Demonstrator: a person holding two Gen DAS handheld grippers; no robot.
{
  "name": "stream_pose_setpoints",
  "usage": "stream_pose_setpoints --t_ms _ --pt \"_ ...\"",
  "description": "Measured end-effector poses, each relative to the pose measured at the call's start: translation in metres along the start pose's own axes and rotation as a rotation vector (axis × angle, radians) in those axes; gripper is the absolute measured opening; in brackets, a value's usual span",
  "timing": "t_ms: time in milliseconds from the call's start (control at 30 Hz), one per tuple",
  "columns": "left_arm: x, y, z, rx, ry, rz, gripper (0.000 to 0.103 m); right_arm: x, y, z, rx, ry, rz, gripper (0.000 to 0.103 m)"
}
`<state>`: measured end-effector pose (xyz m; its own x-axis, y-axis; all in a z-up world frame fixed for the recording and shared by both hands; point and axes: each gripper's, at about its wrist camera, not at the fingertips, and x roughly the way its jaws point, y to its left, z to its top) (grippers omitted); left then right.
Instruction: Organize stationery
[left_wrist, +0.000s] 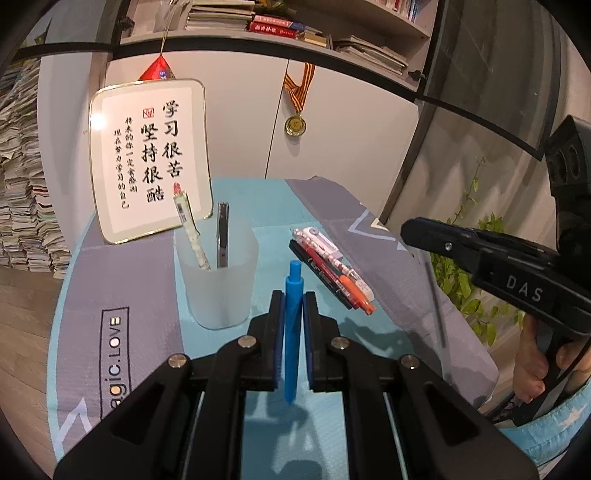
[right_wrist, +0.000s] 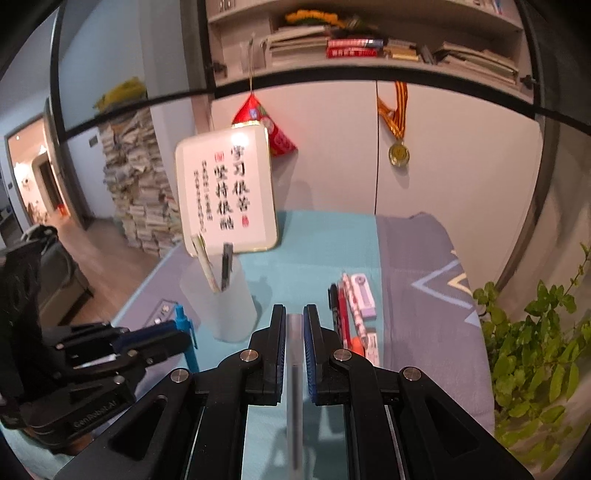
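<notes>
Nearest, we see the left gripper (left_wrist: 293, 306) clamped on a bright blue plastic pen (left_wrist: 293, 332), held upright with its long axis vertical and its clicker end up, presumably so it can drop end-first into a holder. The right gripper (right_wrist: 294, 321) pinches a slim translucent grey pen (right_wrist: 294, 354), likewise near vertical, above the teal and grey table mat (right_wrist: 325, 243). Just beyond stands the frosted translucent plastic cup (left_wrist: 218, 280), already holding two pens leaning against its rim. Beside it the remaining pens and a white-and-lilac correction tape (left_wrist: 321, 240) lie flat in a tight row, pointing diagonally, not yet sorted.
</notes>
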<state>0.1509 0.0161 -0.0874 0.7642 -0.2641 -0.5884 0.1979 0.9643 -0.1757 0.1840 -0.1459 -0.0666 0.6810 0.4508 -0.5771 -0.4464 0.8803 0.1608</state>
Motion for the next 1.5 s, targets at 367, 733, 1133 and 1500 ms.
stream_pose_setpoints --t_ms 367,733,1133,1500 --pt "-0.035 0.015 0.049 -0.011 -0.163 0.044 0.007 -0.005 0.004 -0.003 -0.005 0.001 0.005 0.010" --pt "-0.052 0.022 0.085 0.014 -0.266 0.097 0.007 -0.004 0.004 -0.005 -0.003 0.014 0.011 0.010" --pt "0.019 0.044 0.006 -0.048 0.027 0.075 0.034 0.004 -0.006 -0.009 0.033 0.042 0.011 0.010" --pt "0.069 -0.012 -0.018 0.206 0.163 0.024 0.055 0.003 -0.019 -0.018 0.070 0.059 -0.004 0.010"
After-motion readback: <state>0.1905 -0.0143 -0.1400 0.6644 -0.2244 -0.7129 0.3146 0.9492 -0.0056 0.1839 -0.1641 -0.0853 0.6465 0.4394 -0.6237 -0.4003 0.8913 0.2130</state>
